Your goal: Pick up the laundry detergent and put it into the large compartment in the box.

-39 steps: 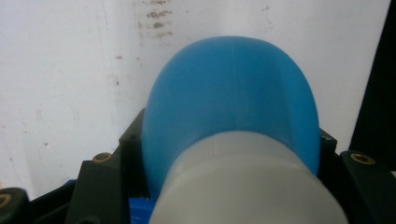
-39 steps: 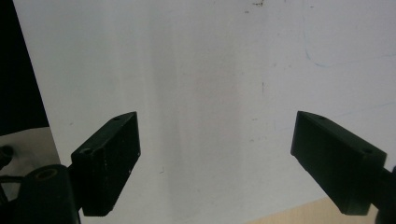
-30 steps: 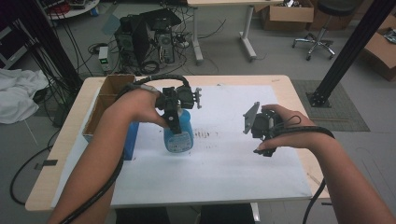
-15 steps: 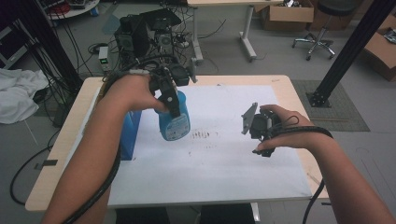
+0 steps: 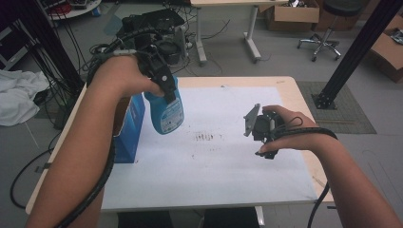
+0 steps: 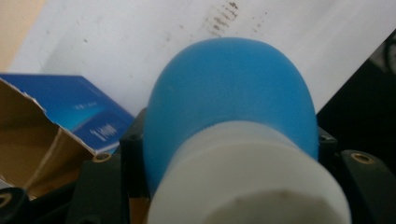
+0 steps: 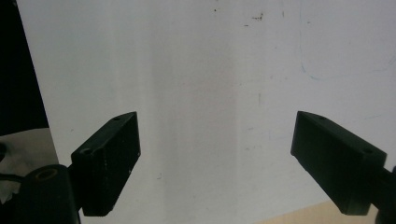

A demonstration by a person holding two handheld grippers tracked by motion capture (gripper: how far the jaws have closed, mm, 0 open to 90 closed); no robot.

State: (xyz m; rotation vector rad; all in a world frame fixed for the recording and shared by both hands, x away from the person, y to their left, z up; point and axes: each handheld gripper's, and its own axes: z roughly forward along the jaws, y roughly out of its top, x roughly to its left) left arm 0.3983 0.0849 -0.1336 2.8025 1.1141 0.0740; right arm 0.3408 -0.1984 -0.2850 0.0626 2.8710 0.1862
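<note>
Cardboard box (image 5: 129, 124), blue-sided and open-topped, stands at the left edge of the table (image 5: 291, 91), just off the left edge of the white sheet (image 5: 223, 180) that covers most of the tabletop; in the left gripper view I see its torn flap (image 6: 32, 130) and brown inside below and left of my jaws. Next comes my left gripper (image 5: 164, 85), which I hold up above the table near its far left corner, jaws clamped on the neck of the blue spray bottle (image 5: 166, 110). The bottle hangs from that grip clear of the sheet, its body pointing down and its label facing me, with the box just to its left. In the left gripper view the bottle's white collar (image 6: 247, 182) and rounded blue shoulder sit squeezed between my two black jaws. On the sheet near its middle, below and right of the bottle, lies a patch of dark smudges (image 5: 207, 137). Farther right, my right gripper (image 5: 259, 124) hovers over the right half of the sheet, well apart from the bottle; its jaws stand wide with nothing between them, and the right gripper view looks down past them onto bare white sheet with a few faint marks.
</note>
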